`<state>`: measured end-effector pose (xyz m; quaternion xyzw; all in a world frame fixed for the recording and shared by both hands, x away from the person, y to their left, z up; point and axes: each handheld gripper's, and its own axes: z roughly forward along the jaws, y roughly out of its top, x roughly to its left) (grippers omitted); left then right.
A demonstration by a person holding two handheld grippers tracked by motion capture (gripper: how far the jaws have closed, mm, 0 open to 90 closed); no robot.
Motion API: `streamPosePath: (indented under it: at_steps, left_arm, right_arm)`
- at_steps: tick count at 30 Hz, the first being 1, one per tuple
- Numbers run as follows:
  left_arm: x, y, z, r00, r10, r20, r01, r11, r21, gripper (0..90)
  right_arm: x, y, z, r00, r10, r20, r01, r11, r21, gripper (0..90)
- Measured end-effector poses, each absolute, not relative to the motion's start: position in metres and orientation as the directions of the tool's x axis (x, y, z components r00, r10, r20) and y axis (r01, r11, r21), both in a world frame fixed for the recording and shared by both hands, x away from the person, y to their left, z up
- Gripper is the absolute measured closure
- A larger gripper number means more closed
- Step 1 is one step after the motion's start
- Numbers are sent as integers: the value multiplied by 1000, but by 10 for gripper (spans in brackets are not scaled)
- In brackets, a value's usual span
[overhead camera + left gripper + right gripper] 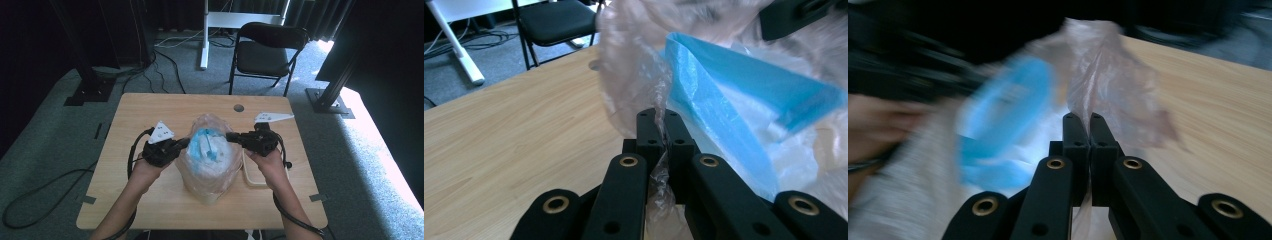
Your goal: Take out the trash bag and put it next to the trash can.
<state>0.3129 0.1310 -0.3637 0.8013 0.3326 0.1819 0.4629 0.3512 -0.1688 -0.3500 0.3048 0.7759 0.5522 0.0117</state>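
The wooden surface (150,200) carries one big thing: a clear plastic bag (210,172) standing about midway between its left and right edges, a little nearer the person's edge than the far one. It bulges with white stuff, and a blue packet (204,142) shows through near the top. A pale cord loop (248,175) lies flat just to the bag's right, and a small round hole (239,107) sits near the far edge.

The person's hands come in from the near edge, one on each side of the bag's mouth. The left tool (184,143) has its jaws pressed tight together on a fold of the film at the bag's left rim; the left gripper view shows crinkled plastic (659,175) pinched and running down between them. The right tool (231,136) is clamped the same way on the opposite rim, with film (1113,75) fanning up from its closed jaws in the right gripper view, though that view is blurred.

So the bag hangs between the two tools, its long axis upright, its mouth stretched along the line from left tool to right. Both hands are equally close, each already on the film. I'd judge the next move depends on keeping the two tools level and apart, so the mouth stays taut and the load doesn't tip.
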Motion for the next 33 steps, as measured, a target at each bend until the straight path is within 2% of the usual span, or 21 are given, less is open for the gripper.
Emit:
streamPosePath:
  at_steps: [4, 7, 8, 10, 12, 16, 19, 20, 22, 23, 27, 28, 31, 33]
  left_arm:
    - [312, 123, -367, 732, 681, -31, 364, -353, 862, 885]
    - [311, 118, -368, 739, 673, -34, 363, -354, 862, 886]
    - [311, 117, -368, 741, 670, -41, 365, -350, 863, 885]
    - [311, 115, -368, 748, 662, -53, 367, -346, 863, 885]
    - [312, 113, -368, 749, 660, -60, 369, -341, 865, 885]
    - [311, 109, -368, 757, 649, -80, 373, -327, 868, 885]
    - [310, 108, -367, 762, 642, -85, 371, -325, 870, 885]
    - [311, 108, -367, 761, 643, -90, 374, -320, 870, 885]
    - [313, 110, -368, 759, 643, -103, 383, -313, 869, 884]
    - [314, 110, -368, 755, 647, -108, 389, -309, 868, 883]
    - [317, 114, -372, 752, 645, -134, 402, -288, 869, 880]
    - [318, 115, -372, 751, 646, -136, 403, -285, 870, 868]
    - [318, 118, -370, 757, 639, -137, 396, -281, 874, 757]
    - [316, 120, -369, 755, 642, -135, 388, -271, 881, 646]
  right_arm:
    - [347, -146, -357, -844, 411, 345, 469, 252, 846, 883]
    - [347, -128, -368, -846, 374, 381, 495, 284, 821, 719]
    - [347, -122, -371, -850, 367, 378, 495, 307, 813, 679]
    - [347, -109, -376, -854, 372, 363, 493, 359, 792, 529]
    - [346, -99, -380, -855, 376, 356, 494, 386, 779, 427]
    - [347, -84, -381, -841, 429, 330, 504, 400, 765, 331]
    - [349, -79, -382, -837, 449, 313, 504, 409, 761, 353]
    - [350, -78, -383, -832, 457, 316, 510, 406, 758, 424]
    - [352, -79, -385, -834, 449, 320, 509, 403, 760, 509]
    - [352, -79, -385, -837, 451, 310, 503, 410, 761, 590]
    - [352, -79, -387, -847, 441, 298, 490, 429, 759, 776]
    - [352, -78, -387, -848, 449, 282, 484, 439, 757, 853]
    - [352, -79, -387, -853, 449, 265, 473, 451, 757, 884]
    - [352, -78, -386, -858, 447, 251, 463, 464, 756, 887]
